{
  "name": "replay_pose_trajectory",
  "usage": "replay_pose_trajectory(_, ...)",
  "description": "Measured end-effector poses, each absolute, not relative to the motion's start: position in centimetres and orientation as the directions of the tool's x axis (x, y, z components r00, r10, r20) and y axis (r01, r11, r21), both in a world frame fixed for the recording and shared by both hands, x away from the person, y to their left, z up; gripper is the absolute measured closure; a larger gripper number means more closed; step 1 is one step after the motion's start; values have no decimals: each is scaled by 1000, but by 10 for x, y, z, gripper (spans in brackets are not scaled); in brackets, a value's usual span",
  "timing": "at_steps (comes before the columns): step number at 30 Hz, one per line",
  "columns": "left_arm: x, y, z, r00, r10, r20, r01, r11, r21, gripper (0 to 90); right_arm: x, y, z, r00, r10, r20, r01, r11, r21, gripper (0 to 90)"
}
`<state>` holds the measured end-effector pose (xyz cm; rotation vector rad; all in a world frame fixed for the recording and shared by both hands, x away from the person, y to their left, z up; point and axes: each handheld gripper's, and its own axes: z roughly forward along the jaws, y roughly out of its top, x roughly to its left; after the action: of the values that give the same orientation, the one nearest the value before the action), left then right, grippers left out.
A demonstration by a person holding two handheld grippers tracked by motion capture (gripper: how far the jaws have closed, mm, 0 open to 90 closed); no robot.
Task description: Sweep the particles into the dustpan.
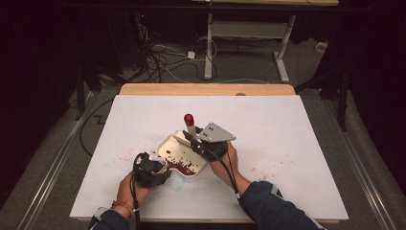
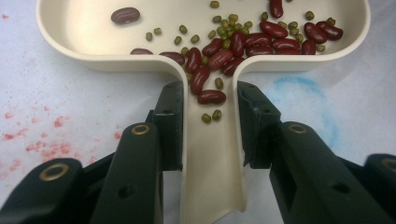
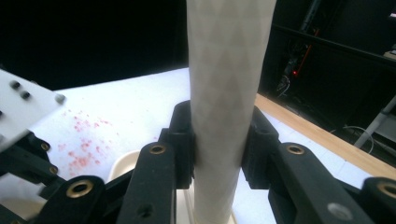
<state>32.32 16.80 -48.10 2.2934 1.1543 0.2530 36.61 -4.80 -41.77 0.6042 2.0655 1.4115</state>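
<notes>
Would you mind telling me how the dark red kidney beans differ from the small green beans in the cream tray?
The dark red kidney beans are clearly larger than the small green beans. The red ones are long and glossy; the green ones are rounder and duller. Both lie mixed in the cream tray and its spout.

Table point(image 1: 287, 129) with white sheet on top, wooden edge at far side. Cream tray point(image 1: 168, 143) lies directly on sheet near front middle. Red stains point(image 1: 125, 154) left of tray, blue smudge point(image 2: 306, 88) just beside tray.
</notes>
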Motion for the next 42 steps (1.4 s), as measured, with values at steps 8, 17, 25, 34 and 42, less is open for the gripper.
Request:
replay_pose_trajectory(8, 331, 160, -481, 595, 800, -76, 686, -456, 567, 634, 347, -33, -416, -787, 594, -167, 63, 346, 936, 702)
replay_pose_trajectory(17, 336, 159, -483, 596, 799, -76, 676, -450, 583, 634, 342, -40, -410, -788, 597, -150, 75, 334, 939, 701)
replay_pose_trajectory(25, 336, 159, -483, 599, 796, -79, 674, -449, 587, 634, 358, -55, -397, -754, 638, -159, 45, 292, 955, 701)
replay_pose_trajectory(34, 337, 161, -484, 607, 791, -82, 669, -452, 590, 634, 383, -30, -417, -758, 618, -209, 27, 349, 937, 701)
replay_pose_trajectory(42, 337, 161, -484, 609, 789, -82, 667, -453, 591, 633, 372, -20, -419, -814, 554, -177, 27, 340, 940, 701)
